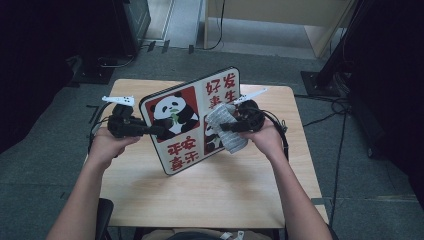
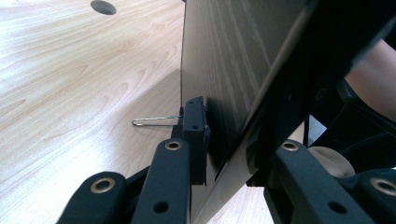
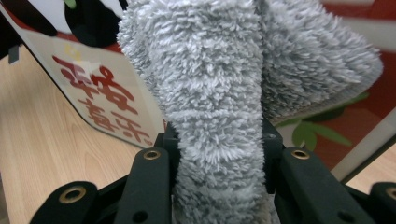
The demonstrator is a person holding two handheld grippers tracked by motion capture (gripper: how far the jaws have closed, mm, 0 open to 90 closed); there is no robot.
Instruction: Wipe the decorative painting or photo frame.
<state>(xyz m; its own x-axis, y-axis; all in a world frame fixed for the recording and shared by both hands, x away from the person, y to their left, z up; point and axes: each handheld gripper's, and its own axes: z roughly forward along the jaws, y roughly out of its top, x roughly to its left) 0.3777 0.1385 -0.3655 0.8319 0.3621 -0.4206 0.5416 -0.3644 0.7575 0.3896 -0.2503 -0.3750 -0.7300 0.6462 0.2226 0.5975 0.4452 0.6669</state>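
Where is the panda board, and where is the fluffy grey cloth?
panda board (image 1: 170, 116), high view, on the big panda picture.
fluffy grey cloth (image 3: 217, 116), right gripper view, on its middle fold between the jaws.

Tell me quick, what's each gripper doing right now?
Left gripper: shut on the edge of the panda board, holding it tilted up.
Right gripper: shut on the grey cloth against the board's face.

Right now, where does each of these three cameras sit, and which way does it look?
High view: above the person's side, looking down on the table; both forearms show.
Left gripper view: rides the left gripper, jaws clamped on the panda board's edge.
Right gripper view: rides the right gripper, squeezing a grey cloth.
All three share the board.
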